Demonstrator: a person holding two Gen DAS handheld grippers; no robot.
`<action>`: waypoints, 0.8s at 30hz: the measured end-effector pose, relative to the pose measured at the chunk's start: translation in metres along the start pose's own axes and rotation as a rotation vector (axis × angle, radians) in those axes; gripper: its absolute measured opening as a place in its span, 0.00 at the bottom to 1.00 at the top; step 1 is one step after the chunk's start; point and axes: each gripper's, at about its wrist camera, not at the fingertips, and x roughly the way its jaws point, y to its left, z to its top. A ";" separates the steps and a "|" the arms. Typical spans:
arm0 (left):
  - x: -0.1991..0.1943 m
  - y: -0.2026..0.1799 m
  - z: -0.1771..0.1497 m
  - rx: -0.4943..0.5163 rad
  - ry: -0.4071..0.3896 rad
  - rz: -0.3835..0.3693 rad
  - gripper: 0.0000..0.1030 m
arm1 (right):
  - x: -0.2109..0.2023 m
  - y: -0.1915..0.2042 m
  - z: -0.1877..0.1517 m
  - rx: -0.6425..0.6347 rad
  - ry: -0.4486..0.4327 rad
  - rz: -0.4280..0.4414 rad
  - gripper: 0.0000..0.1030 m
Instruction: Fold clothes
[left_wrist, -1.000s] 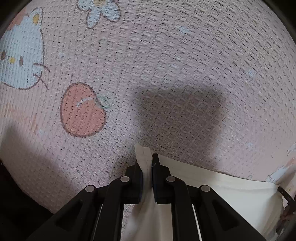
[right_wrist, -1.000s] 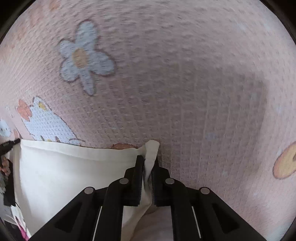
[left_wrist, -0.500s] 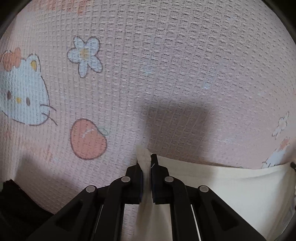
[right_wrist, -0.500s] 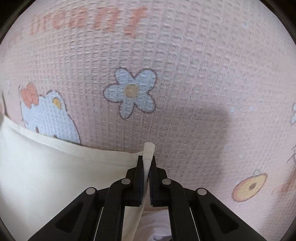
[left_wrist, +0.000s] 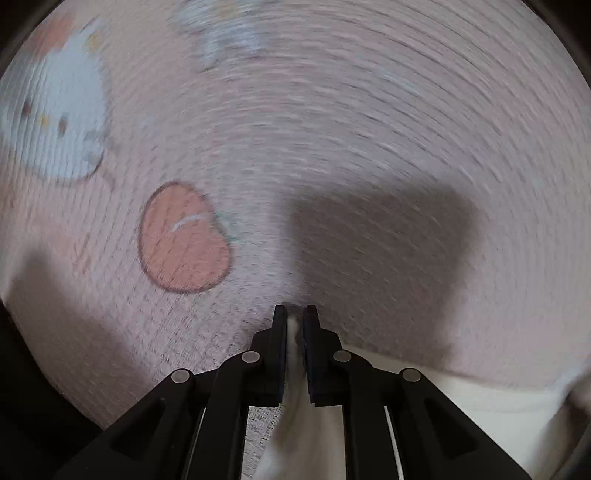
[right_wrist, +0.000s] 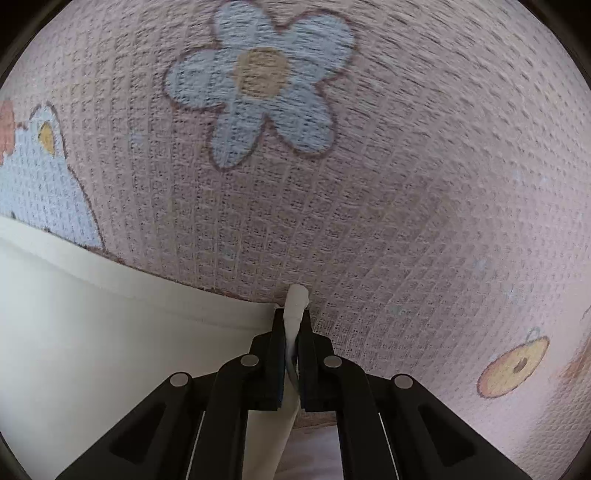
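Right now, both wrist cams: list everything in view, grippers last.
garment: 1, cream, over the blanket, a corner pinched by each gripper
blanket: 1, pink waffle weave with cartoon prints, fills the background
flower print: 1 sharp, blue with tan centre, top of right view
peach print: 1, orange, left of centre in left view
dark patch: 1, black, lower-left edge of left view, unclear what it is
left gripper: black fingers, shut on garment
right gripper: black fingers, shut on garment

Left gripper low over the blanket, jaws nearly closed, right gripper low too, jaws pinched tight
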 end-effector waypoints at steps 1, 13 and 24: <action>0.000 0.004 0.002 -0.043 0.008 -0.016 0.08 | 0.003 -0.014 -0.008 0.008 -0.001 0.012 0.04; -0.027 -0.032 0.050 -0.182 0.111 -0.201 0.11 | -0.052 -0.103 -0.039 0.184 -0.040 0.110 0.63; -0.085 -0.011 -0.029 -0.285 0.154 -0.304 0.72 | -0.161 -0.041 -0.079 0.089 -0.089 0.147 0.63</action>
